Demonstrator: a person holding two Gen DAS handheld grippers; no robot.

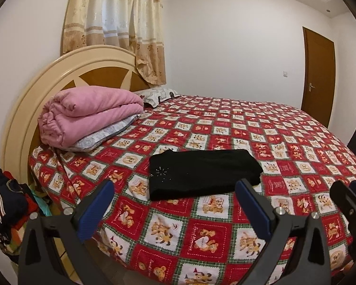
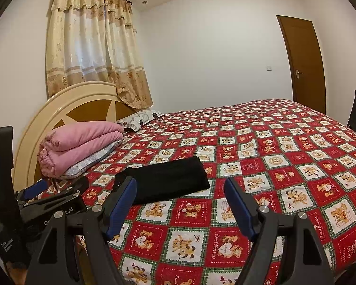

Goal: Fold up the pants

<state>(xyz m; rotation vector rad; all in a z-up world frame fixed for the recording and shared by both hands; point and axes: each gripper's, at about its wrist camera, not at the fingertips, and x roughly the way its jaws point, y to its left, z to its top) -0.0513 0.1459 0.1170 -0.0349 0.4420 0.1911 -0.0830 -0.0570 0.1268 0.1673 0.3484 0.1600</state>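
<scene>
Left wrist: left tongs spread wide, pinching nothing, above the bed with folded black pants lying flat just beyond the tips. Right wrist: right tongs likewise spread and bare, pants just past the left finger.

White walls surround a bed with a red bear-patterned cover; far left a cream headboard under beige curtains, far right a brown door.

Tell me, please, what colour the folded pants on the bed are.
Black pants, with small sparkly studs; left wrist view.
</scene>
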